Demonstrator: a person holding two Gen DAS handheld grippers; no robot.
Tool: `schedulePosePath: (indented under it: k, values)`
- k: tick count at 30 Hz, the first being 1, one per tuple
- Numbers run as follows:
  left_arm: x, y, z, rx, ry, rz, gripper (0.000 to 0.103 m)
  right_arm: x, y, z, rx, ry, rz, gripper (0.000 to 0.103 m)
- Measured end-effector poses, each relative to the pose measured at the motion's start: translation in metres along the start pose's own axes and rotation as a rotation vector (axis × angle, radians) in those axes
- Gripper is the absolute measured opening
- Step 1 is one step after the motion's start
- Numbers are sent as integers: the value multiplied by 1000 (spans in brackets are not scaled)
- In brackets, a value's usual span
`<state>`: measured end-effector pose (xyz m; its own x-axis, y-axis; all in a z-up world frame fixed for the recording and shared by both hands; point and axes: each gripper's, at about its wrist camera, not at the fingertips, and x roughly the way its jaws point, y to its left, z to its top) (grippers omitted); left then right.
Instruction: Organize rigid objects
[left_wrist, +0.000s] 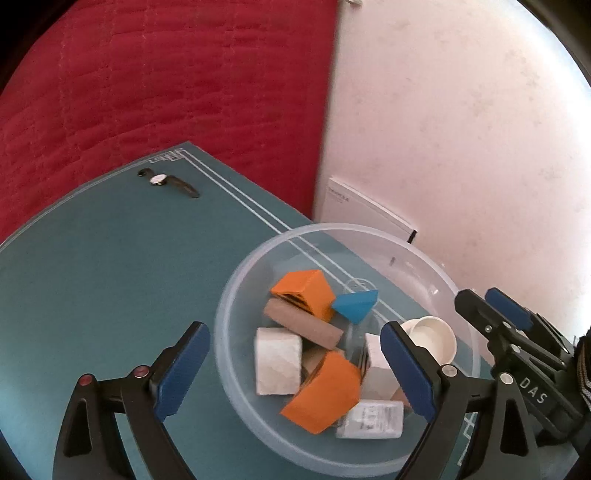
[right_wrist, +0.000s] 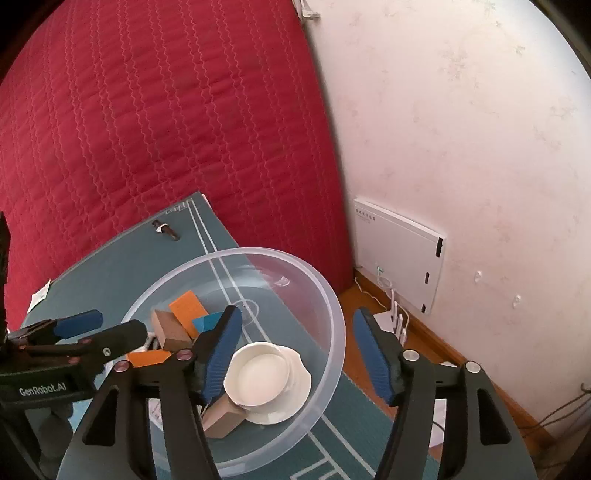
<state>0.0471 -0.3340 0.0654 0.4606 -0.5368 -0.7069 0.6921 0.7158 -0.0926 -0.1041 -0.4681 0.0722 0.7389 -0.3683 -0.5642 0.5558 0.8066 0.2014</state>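
On the far left of the teal mat (left_wrist: 92, 277) lies a dark-strapped wristwatch with a white dial (left_wrist: 168, 181), flat and well apart from everything else. Nearer, the left gripper (left_wrist: 295, 373) hovers above the clear plastic bowl (left_wrist: 236, 306) with its blue-padded fingers (left_wrist: 183, 373) spread wide — nothing is between them. One finger sits outside the bowl's left rim, the other over its contents.

Inside the bowl, left to right: a white textured block (left_wrist: 277, 362), a brown cardboard-coloured block (left_wrist: 301, 323) lying tilted, an orange block (left_wrist: 306, 291) at the far side, a second orange block (left_wrist: 325, 393) at the near side, a white labelled packet (left_wrist: 371, 419) beside it, a blue wedge (left_wrist: 354, 304), and a small white round cup (left_wrist: 432, 338) at the right.

The right gripper (right_wrist: 297, 354) straddles the bowl's right rim, its jaws wide apart and holding nothing — one finger above the white cup, the other outside the bowl.
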Motion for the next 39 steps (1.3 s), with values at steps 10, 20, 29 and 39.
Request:
schedulePosePath:
  k: [10, 20, 29, 39]
  values:
    - [-21, 10, -11, -9, -57, 142, 102, -3, 5, -3, -21, 15, 27, 84]
    - [-32, 13, -27, -23, -55, 188, 102, -13, 8, -13, -56, 55, 27, 98]
    - [-48, 18, -43, -58, -43, 197, 102, -32, 22, -32, -154, 97, 9, 99]
    - [-66, 12, -55, -37, -61, 233, 102, -46, 28, -40, -191, 101, 5, 99]
